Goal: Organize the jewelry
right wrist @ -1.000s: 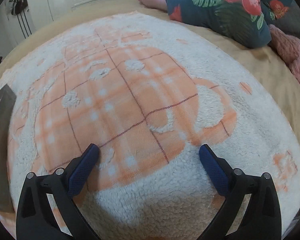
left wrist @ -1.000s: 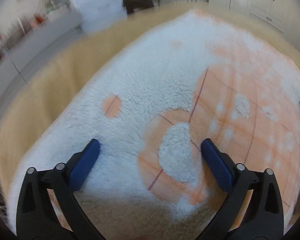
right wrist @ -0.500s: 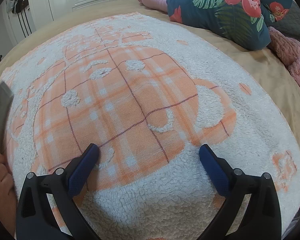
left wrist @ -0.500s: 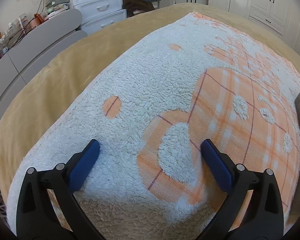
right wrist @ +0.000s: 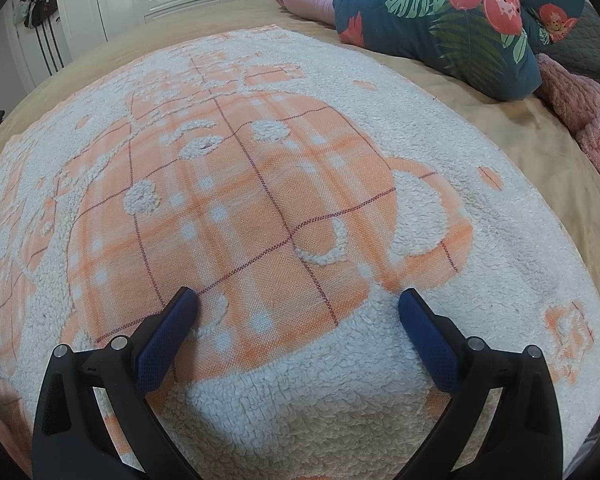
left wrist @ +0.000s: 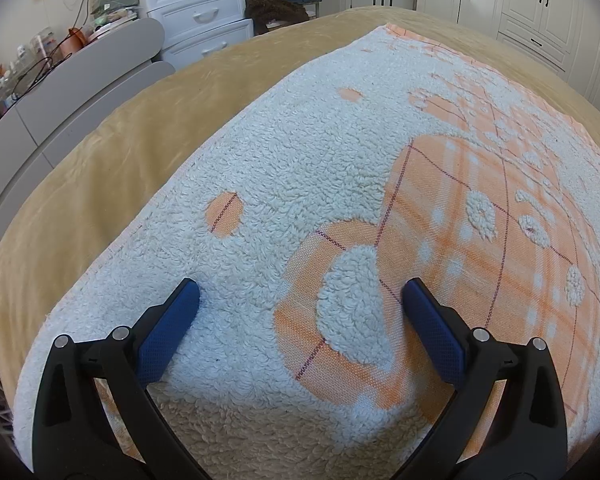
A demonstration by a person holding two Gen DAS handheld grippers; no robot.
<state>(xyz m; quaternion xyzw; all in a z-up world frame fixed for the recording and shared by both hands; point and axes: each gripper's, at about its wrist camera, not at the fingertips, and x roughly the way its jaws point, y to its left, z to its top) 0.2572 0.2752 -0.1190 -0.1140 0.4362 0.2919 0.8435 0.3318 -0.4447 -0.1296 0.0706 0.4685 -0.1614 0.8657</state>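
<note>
I see no jewelry in either view, so I cannot say where it lies; it is somewhere outside both cameras. What I have below me is a fleecy white and orange blanket [left wrist: 324, 168] spread flat over the tan bedcover [left wrist: 100, 168], I judge as a soft work surface. My left gripper [left wrist: 300, 294] and right gripper [right wrist: 298, 300] both hover over it with jaws spread wide and empty, ready to take something. A flowered pillow [right wrist: 452, 28] sits well apart.

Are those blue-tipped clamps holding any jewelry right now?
No. The left gripper and right gripper are both open and hold nothing; only the fleecy blanket shows between their fingers.
</note>
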